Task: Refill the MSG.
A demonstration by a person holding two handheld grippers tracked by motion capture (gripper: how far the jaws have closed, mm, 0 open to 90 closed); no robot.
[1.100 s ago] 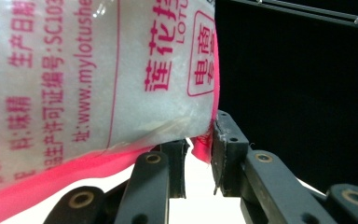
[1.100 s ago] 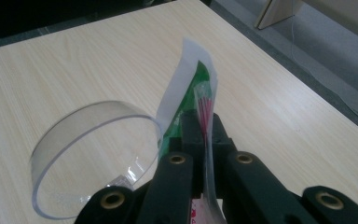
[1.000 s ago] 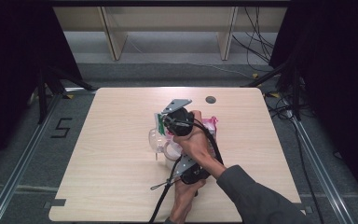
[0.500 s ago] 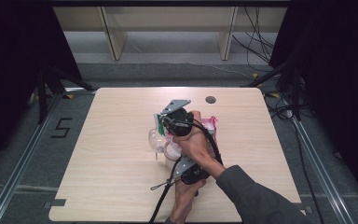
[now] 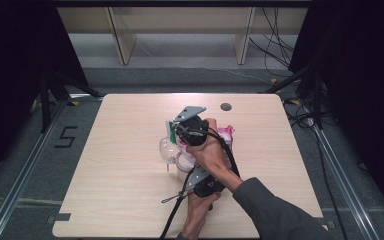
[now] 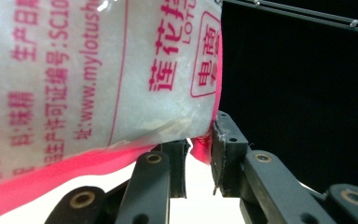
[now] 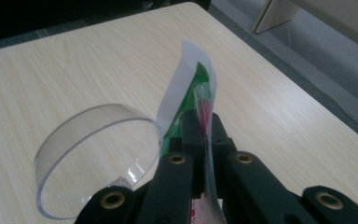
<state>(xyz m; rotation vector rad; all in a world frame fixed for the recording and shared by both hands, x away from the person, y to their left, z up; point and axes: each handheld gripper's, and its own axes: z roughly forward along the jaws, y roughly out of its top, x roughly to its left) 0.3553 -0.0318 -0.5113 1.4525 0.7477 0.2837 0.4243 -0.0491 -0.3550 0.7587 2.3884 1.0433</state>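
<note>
A white plastic bag (image 6: 98,74) with pink print is held off the table between both grippers. My left gripper (image 6: 198,144) is shut on the bag's pink bottom seam at a corner, seen from below. My right gripper (image 7: 204,123) is shut on the bag's top strip (image 7: 191,84), white with green behind it. In the high view the right gripper (image 5: 176,132) is the farther one. The left gripper (image 5: 192,170) sits nearer the person, with the bag (image 5: 225,134) between them. A clear round container (image 7: 98,154) stands open on the table just left of the bag's top edge, and its rim (image 5: 167,149) is beside the grippers.
The light wooden table (image 5: 120,200) has a dark round hole (image 5: 225,106) near its far edge. Black cables trail from the grippers toward the near edge. Pale shelving (image 5: 180,30) stands on the floor beyond the table.
</note>
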